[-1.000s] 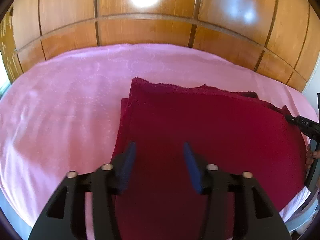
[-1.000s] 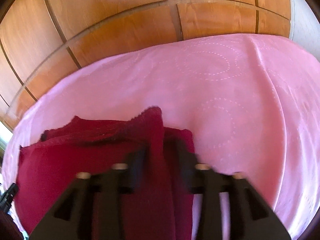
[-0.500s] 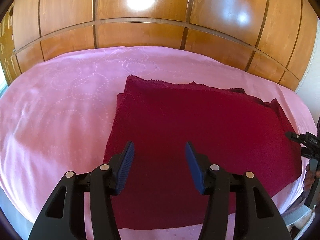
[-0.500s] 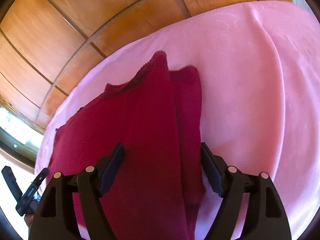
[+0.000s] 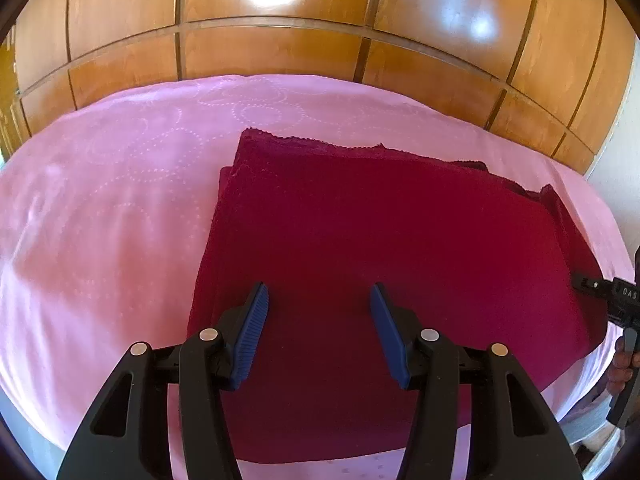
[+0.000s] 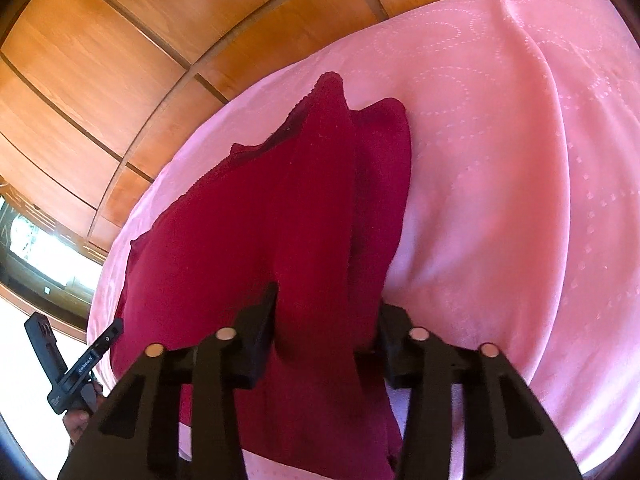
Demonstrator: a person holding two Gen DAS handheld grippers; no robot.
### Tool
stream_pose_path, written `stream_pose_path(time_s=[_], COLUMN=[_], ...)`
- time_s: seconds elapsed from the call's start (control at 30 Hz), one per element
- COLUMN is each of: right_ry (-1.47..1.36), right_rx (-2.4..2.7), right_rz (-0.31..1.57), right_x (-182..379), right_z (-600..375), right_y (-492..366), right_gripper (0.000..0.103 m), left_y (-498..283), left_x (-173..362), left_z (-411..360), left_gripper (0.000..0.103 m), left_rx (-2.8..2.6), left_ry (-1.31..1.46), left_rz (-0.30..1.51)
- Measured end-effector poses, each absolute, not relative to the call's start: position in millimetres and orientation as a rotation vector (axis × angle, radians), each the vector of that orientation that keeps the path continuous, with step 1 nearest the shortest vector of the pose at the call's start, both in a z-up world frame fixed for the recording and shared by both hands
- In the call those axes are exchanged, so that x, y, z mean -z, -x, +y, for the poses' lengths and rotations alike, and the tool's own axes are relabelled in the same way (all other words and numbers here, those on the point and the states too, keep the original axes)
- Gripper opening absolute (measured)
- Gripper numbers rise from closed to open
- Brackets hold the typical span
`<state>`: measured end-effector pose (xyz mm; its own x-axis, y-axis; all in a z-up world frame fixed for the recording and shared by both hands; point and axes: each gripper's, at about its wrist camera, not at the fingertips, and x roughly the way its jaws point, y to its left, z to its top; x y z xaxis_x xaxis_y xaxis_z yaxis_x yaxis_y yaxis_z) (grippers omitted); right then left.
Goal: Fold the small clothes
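Observation:
A dark red cloth (image 5: 380, 232), folded into a rough rectangle, lies on the pink bed cover (image 5: 100, 220). My left gripper (image 5: 318, 292) hovers over the cloth's near left part, jaws open, blue pads apart with nothing between them. In the right wrist view the same red cloth (image 6: 240, 220) is bunched into a raised ridge at its right edge. That ridge fills the gap of my right gripper (image 6: 326, 300), whose jaws are closing and press on the fabric from both sides. The pads themselves are hidden by the cloth.
Glossy wooden wardrobe panels (image 5: 280, 48) rise behind the bed. The pink cover (image 6: 520, 160) stretches wide to the right of the cloth, with soft creases. A bright window (image 6: 24, 240) shows at far left. A hand (image 5: 620, 364) holds the right tool at the bed's edge.
The right gripper swung round over the cloth's right edge, spread its jaws wide, then closed them on a bunched ridge of fabric. The left gripper stayed open above the cloth.

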<state>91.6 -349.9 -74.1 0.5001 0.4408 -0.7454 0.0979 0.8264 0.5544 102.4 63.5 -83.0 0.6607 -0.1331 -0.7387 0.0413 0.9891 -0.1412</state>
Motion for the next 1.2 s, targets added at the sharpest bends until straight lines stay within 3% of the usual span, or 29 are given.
stream_pose_path(time_s=[0.17, 0.23, 0.3, 0.37, 0.43, 0.53, 0.87, 1.0, 1.1, 1.2], right_ry=[-0.586, -0.601, -0.612, -0.636, -0.635, -0.611, -0.57, -0.583, -0.589, -0.599], right_rx=[-0.254, -0.268, -0.277, -0.284, -0.283, -0.279, -0.351, -0.394, -0.416, -0.465], right_rz=[1.069, 1.077, 1.07, 1.068, 1.054, 1.046, 1.01, 0.998, 0.99, 0.971], right_x=[70.2, 68.8, 68.8, 74.4, 77.3, 72.8, 36.7, 26.6, 20.5, 9.5], right_z=[-353.8, -357.7, -361.3, -362.2, -360.9, -354.9, -333.2, -320.7, -308.2, -291.7], right_y=[-89.8, -86.7, -80.5, -76.6, -75.2, -75.8, -83.1, -86.5, -91.8, -98.5], right_gripper=[0.041, 0.051, 0.051, 0.05, 0.038, 0.031, 0.027, 0.026, 0.025, 0.024], left_y=[-95.4, -93.9, -94.0, -92.5, -93.1, -96.0, -102.5, -98.8, -97.3, -95.5], left_x=[74.6, 77.4, 81.8, 81.8, 82.0, 85.3, 91.2, 87.5, 88.4, 85.8], left_z=[64.9, 63.0, 62.9, 63.2, 62.2, 61.8, 79.4, 88.0, 89.7, 96.7], left_gripper=[0.052, 0.052, 0.052, 0.052, 0.052, 0.052, 0.052, 0.049, 0.038, 0.038], left_rx=[0.126, 0.125, 0.122, 0.127, 0.137, 0.131, 0.187, 0.219, 0.228, 0.278], left_ry=[0.132, 0.108, 0.108, 0.125, 0.124, 0.114, 0.244, 0.304, 0.31, 0.387], left_rz=[0.818, 0.825, 0.836, 0.829, 0.831, 0.845, 0.888, 0.876, 0.885, 0.883])
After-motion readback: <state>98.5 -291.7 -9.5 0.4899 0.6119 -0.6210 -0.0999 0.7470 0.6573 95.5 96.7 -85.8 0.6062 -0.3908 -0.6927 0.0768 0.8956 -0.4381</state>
